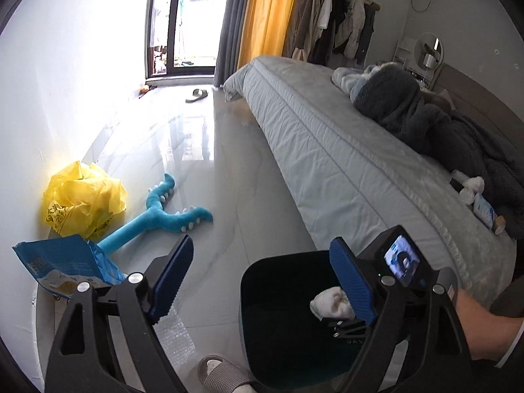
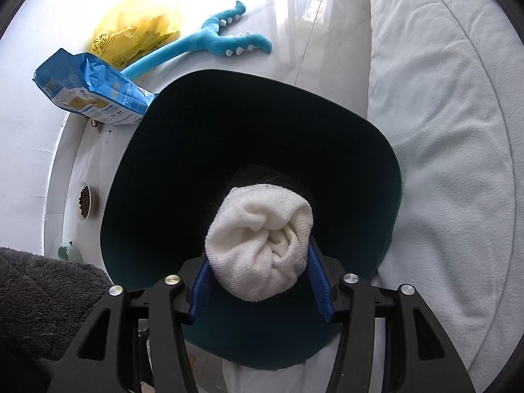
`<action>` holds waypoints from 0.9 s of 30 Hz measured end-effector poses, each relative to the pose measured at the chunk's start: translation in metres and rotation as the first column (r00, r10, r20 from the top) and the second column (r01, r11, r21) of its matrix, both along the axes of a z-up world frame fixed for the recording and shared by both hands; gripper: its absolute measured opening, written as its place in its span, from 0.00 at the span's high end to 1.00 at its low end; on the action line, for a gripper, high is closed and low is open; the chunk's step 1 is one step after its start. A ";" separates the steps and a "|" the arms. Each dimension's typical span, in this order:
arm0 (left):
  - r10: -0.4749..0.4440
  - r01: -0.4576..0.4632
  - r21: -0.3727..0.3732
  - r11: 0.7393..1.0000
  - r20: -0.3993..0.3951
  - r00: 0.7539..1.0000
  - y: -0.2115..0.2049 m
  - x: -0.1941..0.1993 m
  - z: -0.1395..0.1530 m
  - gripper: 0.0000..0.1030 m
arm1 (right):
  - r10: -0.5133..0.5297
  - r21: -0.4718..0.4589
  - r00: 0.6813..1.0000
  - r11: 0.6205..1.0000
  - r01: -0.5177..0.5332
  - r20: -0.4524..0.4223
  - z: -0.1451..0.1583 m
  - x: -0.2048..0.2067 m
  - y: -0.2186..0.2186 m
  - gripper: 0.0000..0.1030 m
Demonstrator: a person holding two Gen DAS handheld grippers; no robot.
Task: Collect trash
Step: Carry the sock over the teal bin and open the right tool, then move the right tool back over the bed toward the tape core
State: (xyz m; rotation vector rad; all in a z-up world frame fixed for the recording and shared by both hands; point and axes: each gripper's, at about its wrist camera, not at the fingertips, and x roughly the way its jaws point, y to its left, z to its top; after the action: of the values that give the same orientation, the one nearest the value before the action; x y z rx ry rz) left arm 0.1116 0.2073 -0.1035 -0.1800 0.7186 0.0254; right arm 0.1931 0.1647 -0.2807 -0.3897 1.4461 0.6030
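White sock between right gripper, over bin

- The dark bin's depths are too black to show what lies under the white rolled cloth.
- The blue bag's print is too small to read.
- The grey slipper is cut off by the lower edge.
- The bubble wrap is partly hidden behind the left gripper.

glossy floor, terry-cloth bundle (bin perhaps plastic)
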 end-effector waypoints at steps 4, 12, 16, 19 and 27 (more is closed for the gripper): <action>0.018 -0.018 -0.008 1.000 0.094 0.995 -0.002 -0.009 0.029 0.11 | 0.004 -0.006 1.000 1.000 -0.004 0.006 -0.001 -0.001 0.002 0.41; 0.012 -0.008 -0.021 1.000 0.202 0.979 -0.015 -0.015 0.070 0.08 | 0.032 -0.015 0.998 0.999 -0.031 0.051 0.010 -0.006 0.002 0.29; 0.002 -0.001 -0.002 1.000 0.221 0.975 -0.021 -0.016 0.080 0.08 | 0.074 -0.003 0.992 0.997 -0.074 0.105 0.025 -0.011 0.002 0.24; 0.003 0.000 -0.011 1.000 0.236 0.972 -0.023 -0.019 0.086 0.08 | 0.089 0.038 0.986 0.995 -0.095 0.144 0.042 -0.014 -0.002 0.22; -0.017 0.016 0.008 1.000 0.280 0.960 -0.042 -0.018 0.109 0.07 | 0.126 0.150 0.936 0.971 -0.184 0.330 0.104 -0.027 -0.017 0.19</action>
State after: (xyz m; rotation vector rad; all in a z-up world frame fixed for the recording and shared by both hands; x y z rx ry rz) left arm 0.0935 0.1654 0.0055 -0.1680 0.4364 -0.0139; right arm 0.1657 0.1482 -0.1771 -0.4407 1.0489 0.7553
